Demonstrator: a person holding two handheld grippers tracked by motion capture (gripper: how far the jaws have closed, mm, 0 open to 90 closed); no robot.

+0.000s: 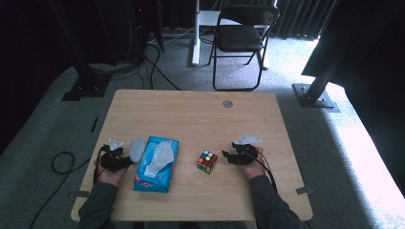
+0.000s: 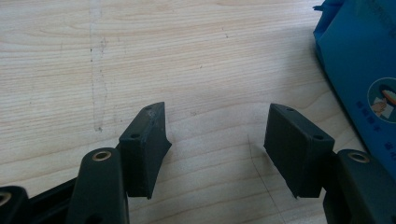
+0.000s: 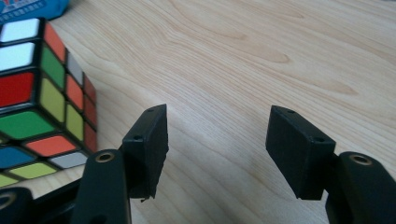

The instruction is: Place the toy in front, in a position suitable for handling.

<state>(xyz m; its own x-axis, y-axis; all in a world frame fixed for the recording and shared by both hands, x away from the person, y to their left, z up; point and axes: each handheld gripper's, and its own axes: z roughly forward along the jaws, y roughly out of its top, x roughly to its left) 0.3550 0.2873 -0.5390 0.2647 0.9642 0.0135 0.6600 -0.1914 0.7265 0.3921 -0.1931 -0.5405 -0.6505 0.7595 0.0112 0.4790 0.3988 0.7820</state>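
Blue tissue pack (image 1: 156, 164) with tissue (image 1: 159, 155) poking out, cube (image 1: 207, 161) beside

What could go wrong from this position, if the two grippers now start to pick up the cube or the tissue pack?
The right hand-held gripper is open beside the puzzle cube, not around it, so closing might push the cube away. The left hand-held gripper sits close to the blue tissue pack; its soft wrapper could crumple or slide on the table.
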